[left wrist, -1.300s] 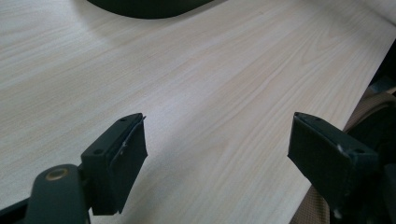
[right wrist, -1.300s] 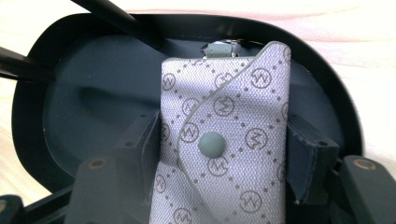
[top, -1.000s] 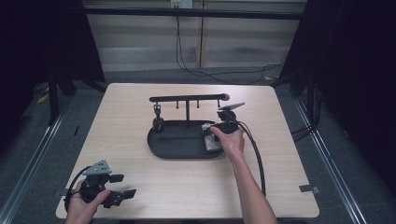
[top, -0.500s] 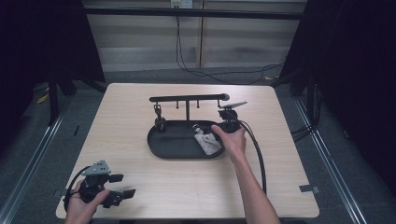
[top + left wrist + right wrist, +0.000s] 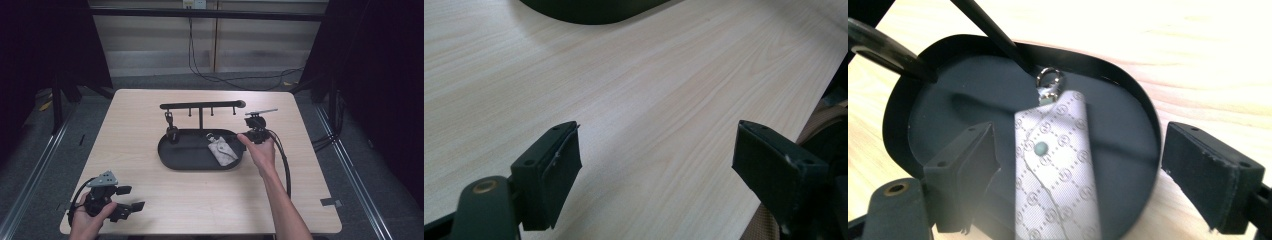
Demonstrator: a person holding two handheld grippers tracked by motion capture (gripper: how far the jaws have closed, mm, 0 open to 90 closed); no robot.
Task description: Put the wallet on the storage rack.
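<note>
**Key Pouch Laid in Tray, Right Claw Released**

Nearest my side of the pale wooden table [image 5: 150, 165], I see the left gripper [image 5: 131, 198] held low at the front left corner, its jaws spread apart with nothing between them; the left gripper view shows bare woodgrain past both pads.

Further in, the right gripper [image 5: 255, 131] sits at the right end of the black oval tray [image 5: 167, 150]. Its jaws have just been opening and now stand wide, pads clear of everything. Beyond them, in the right gripper view, the grey patterned fabric key pouch [image 5: 1058, 165] lies flat on the tray floor, its silver clasp [image 5: 1048, 82] pointing toward the stand's post.

Behind that rises the black T-shaped hanger stand [image 5: 200, 106].

My judgement: placement of the pouch appears done; withdrawing the right hand remains.
</note>
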